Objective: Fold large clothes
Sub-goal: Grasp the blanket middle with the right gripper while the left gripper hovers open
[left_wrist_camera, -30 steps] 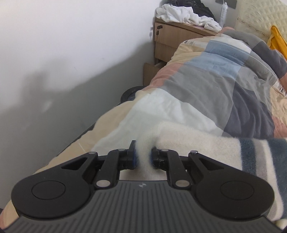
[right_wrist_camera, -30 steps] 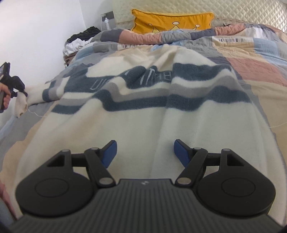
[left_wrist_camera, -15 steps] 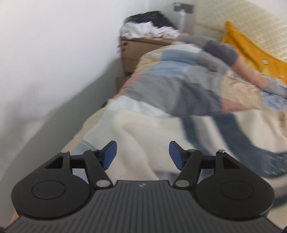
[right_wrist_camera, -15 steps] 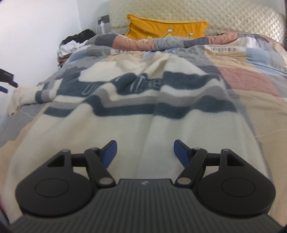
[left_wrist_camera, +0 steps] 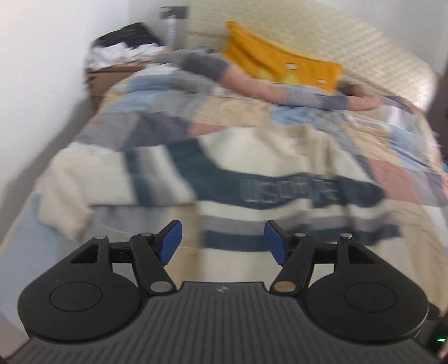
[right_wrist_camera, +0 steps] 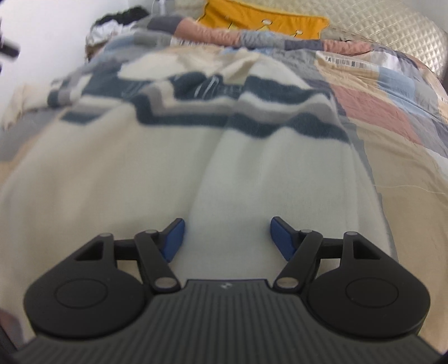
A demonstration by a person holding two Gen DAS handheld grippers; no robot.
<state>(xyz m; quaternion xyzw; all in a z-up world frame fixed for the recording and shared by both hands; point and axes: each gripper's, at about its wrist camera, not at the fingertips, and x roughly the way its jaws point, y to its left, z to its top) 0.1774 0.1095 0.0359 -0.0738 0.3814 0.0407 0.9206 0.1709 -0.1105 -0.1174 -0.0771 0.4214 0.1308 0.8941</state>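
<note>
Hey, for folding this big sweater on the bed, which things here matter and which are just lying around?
For the job:
- striped cream sweater
- left tongs, open, empty
- right tongs, closing over the sweater, not gripping it

Just lying about:
- patchwork quilt
- yellow pillow
- clothes pile on the nightstand

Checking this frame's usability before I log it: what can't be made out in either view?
- Lettering on the sweater: left view, motion blur.
- Sweater hem: right view, hidden behind the right gripper, whose jaws are closing, nothing between them.
- Pile on the nightstand: both views, blurred and small.
- Label print on the quilt: too small.
</note>
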